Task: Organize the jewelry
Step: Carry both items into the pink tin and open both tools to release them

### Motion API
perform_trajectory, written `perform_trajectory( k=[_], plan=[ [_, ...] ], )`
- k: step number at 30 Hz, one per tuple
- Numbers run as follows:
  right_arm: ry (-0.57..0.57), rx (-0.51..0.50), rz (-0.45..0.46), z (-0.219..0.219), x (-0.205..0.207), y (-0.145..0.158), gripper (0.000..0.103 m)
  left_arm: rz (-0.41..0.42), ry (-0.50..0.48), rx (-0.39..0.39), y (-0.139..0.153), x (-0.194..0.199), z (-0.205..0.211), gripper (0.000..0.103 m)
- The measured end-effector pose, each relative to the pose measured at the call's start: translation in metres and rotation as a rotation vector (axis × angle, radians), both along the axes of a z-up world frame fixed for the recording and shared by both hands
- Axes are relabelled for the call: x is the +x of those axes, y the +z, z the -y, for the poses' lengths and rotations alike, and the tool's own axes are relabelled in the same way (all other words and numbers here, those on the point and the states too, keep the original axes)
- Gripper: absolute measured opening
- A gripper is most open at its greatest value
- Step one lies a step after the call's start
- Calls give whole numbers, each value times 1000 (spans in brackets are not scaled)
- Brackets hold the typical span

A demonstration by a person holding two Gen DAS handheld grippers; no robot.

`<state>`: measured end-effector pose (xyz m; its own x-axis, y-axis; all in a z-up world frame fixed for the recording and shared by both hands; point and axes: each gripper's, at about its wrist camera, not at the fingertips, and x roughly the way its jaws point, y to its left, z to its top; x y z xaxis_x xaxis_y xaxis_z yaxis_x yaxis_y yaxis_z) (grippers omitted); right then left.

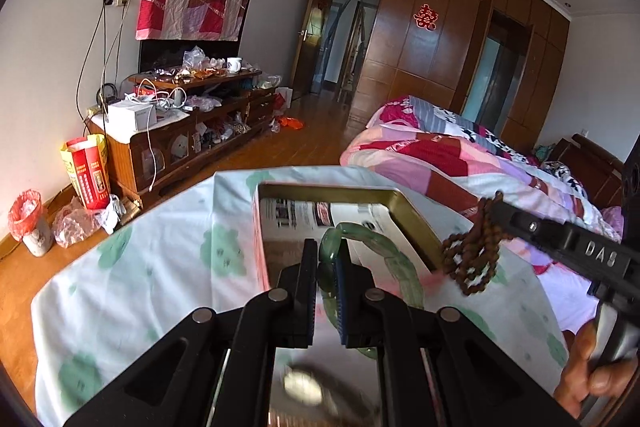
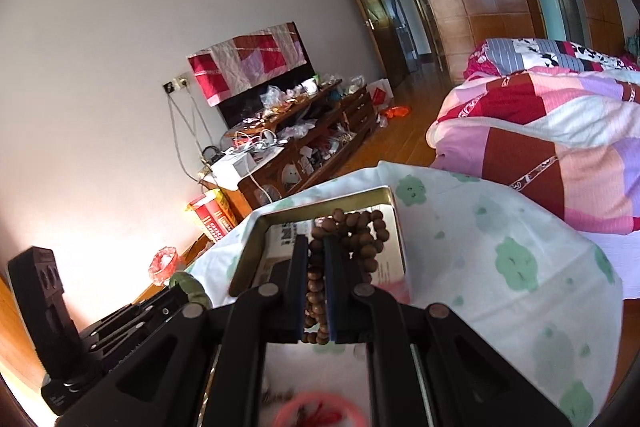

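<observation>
My left gripper (image 1: 327, 259) is shut on a green jade bangle (image 1: 384, 259), which hangs over the open gold-rimmed tin box (image 1: 416, 223). The box sits on a table draped in a white cloth with green cloud prints (image 1: 160, 267). My right gripper (image 2: 316, 259) is shut on a string of brown wooden beads (image 2: 360, 231), held just above the same box (image 2: 320, 203). In the left wrist view that right gripper (image 1: 496, 203) comes in from the right edge, the beads (image 1: 476, 259) dangling beside the box's right rim. Printed paper lines the box floor.
A bed with a patchwork quilt (image 1: 460, 155) lies right of the table. A cluttered wooden TV cabinet (image 1: 192, 123) stands against the far wall, with a red bag (image 1: 86, 171) and a small bin (image 1: 30, 223) on the floor. Something red and blurred (image 2: 316, 413) lies under my right gripper.
</observation>
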<state>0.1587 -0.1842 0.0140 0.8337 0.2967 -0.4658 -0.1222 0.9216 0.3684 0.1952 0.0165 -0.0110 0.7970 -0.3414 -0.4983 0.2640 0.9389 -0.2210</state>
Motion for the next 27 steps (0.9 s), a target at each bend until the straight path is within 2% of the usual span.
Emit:
perform_trajectory(
  k=[6, 9, 15, 21, 23, 26, 27],
  plan=[
    [-6, 11, -38, -2, 48, -24, 10, -21, 18, 16, -11, 45, 13, 7],
    [0, 15, -80, -1, 71, -40, 10, -60, 26, 28, -20, 63, 18, 7],
    [23, 34, -142, 0, 86, -60, 10, -116, 48, 55, -32, 78, 23, 7],
    [36, 8, -157, -7, 86, -66, 11, -158, 77, 60, -37, 81, 23, 7],
    [38, 7, -156, -6, 85, -65, 13, -182, 86, 55, -39, 82, 21, 9],
    [28, 25, -143, -2, 82, -63, 18, -196, 86, 49, -40, 84, 21, 19],
    [21, 26, -135, -2, 82, -62, 20, -188, 86, 53, -39, 83, 22, 29]
  ],
)
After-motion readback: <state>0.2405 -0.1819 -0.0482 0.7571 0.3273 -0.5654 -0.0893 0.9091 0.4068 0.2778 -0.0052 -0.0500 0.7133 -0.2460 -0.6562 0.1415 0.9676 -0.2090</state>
